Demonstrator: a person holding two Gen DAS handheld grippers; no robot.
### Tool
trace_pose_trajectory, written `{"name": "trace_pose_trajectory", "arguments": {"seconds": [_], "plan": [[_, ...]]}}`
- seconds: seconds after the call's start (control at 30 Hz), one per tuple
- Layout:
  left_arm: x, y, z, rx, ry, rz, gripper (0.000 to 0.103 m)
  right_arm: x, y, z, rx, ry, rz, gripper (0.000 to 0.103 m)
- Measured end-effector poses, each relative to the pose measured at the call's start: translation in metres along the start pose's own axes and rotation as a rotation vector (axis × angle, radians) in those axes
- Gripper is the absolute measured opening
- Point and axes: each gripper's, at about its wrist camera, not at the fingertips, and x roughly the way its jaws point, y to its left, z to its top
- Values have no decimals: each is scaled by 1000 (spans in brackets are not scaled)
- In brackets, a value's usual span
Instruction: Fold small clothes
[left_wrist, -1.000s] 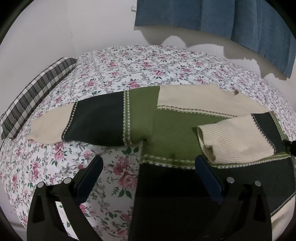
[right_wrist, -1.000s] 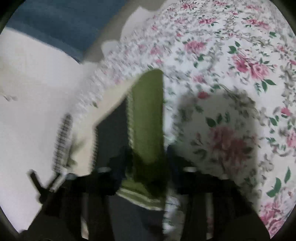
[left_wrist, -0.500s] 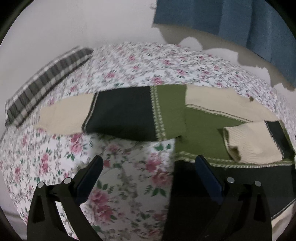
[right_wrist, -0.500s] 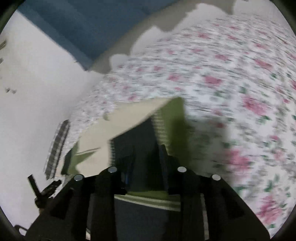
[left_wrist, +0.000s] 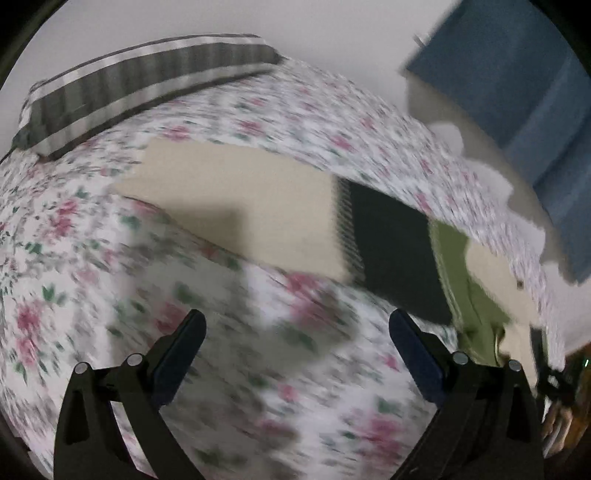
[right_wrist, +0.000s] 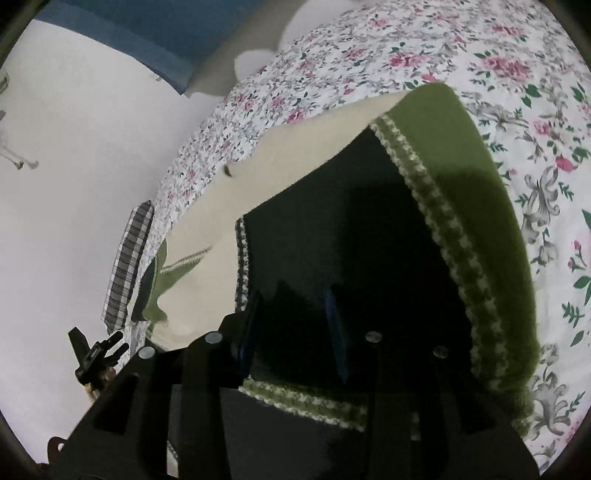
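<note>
While right tool (right_wrist: 291, 332) opens, sweater sleeve (right_wrist: 351, 229) between its jaws, unpressed

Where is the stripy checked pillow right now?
In the left wrist view the pillow lies upper left, at the flowery bed's far edge against the white wall, beyond the sweater's cream sleeve.

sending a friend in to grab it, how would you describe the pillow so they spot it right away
Start at the bed with the floral sheet. Look to its far edge against the white wall: the pillow lies there, beyond the sweater. It is the only grey-and-white checked thing there.
</note>
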Motion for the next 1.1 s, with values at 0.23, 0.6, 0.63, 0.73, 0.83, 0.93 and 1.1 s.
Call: {"name": "trace_pose_trajectory", "arguments": {"seconds": [0.23,0.6,0.63,0.73,0.83,0.93,1.1], "plan": [[15,67,29,-188,-35,-63,99,1,8,0,-12,-20,-12,46],[28,117,68,-388,-109,-231,99,5,15,-2,-19,-55,-18,56],[27,117,68,-380,-108,-237,99,5,15,-2,-20,-60,-18,57],[23,117,68,-366,-105,-237,99,6,16,-3,-22,-70,-18,58],[22,117,69,-393,-105,-230,97,6,16,-3,-23,-75,-14,58],[29,113,72,-362,-81,-198,32,6,15,-3,-22,-78,-11,58],[51,118,70,-421,-8,-253,7,6,16,-4,-24,-84,-15,58]]}}
